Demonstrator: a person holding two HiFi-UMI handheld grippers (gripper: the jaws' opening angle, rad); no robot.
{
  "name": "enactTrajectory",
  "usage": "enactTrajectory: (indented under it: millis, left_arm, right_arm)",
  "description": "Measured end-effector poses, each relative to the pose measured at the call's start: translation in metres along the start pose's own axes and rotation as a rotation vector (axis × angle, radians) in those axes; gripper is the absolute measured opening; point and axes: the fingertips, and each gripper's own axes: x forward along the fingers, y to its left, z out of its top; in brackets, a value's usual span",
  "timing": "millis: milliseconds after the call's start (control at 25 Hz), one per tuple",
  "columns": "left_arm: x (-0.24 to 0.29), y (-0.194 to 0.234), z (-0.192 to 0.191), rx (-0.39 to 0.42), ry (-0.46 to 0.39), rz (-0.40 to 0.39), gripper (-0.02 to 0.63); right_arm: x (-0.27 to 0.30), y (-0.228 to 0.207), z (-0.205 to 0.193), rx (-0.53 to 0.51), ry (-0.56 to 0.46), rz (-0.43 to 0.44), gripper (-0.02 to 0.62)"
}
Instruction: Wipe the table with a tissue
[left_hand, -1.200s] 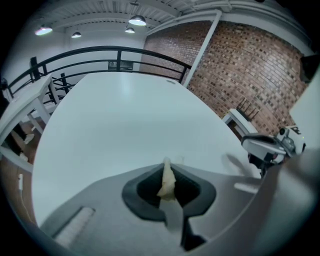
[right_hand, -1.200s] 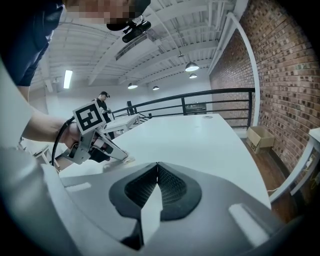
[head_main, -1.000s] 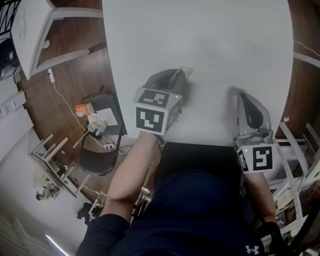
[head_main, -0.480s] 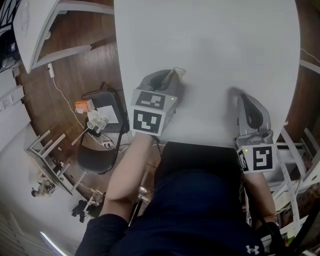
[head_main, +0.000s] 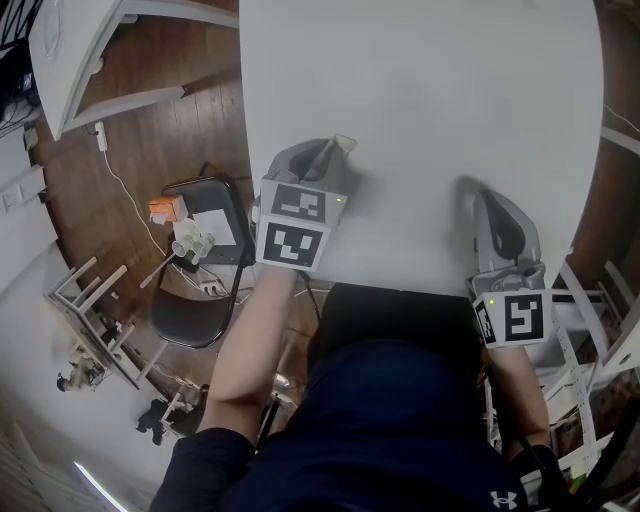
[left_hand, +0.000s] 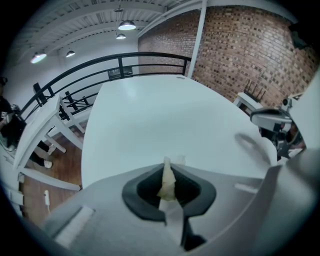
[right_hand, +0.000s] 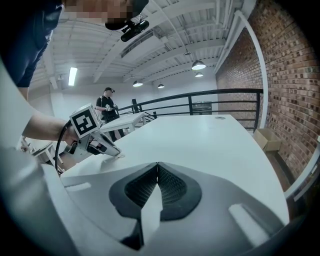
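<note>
The white table (head_main: 430, 90) fills the upper middle of the head view. My left gripper (head_main: 335, 150) rests near the table's near left edge, shut on a small cream tissue (head_main: 344, 143) that pokes out past its tips onto the tabletop. In the left gripper view the tissue (left_hand: 166, 181) stands pinched between the closed jaws of the left gripper (left_hand: 167, 172). My right gripper (head_main: 484, 198) lies on the table at the near right, shut with nothing in it; in its own view the right gripper (right_hand: 157, 166) shows jaws pressed together, and the left gripper (right_hand: 114, 152) touches the table at left.
A black chair (head_main: 195, 300) with small items on a sheet of paper stands on the wooden floor left of the table. A second white table (head_main: 70, 50) is at the upper left. A railing (left_hand: 120, 65) and brick wall (left_hand: 240, 45) lie beyond the far edge.
My left gripper with the tissue has slid a little left and away along the table's near left edge. The right gripper has stayed put.
</note>
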Motion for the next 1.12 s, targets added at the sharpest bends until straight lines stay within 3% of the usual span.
enactTrajectory:
  millis: [120, 360, 720, 920, 1120]
  left_arm:
    - [-0.003, -0.002, 0.002, -0.043, -0.028, -0.022, 0.020]
    - [-0.035, -0.004, 0.013, -0.240, -0.144, -0.087, 0.020]
    - [-0.110, -0.067, -0.019, -0.327, -0.211, -0.099, 0.020]
    - [-0.152, -0.109, -0.005, -0.412, -0.333, -0.142, 0.020]
    - [-0.176, -0.137, -0.005, -0.426, -0.389, -0.155, 0.020]
  right_arm:
    - [-0.004, 0.000, 0.002, 0.000, -0.006, -0.001, 0.011]
    - [-0.016, -0.007, 0.017, -0.014, -0.049, -0.007, 0.011]
    - [-0.072, -0.012, 0.059, -0.041, -0.151, 0.020, 0.011]
    - [-0.100, -0.010, 0.082, -0.035, -0.204, 0.069, 0.011]
    - [-0.121, -0.005, 0.073, -0.006, -0.196, 0.094, 0.011]
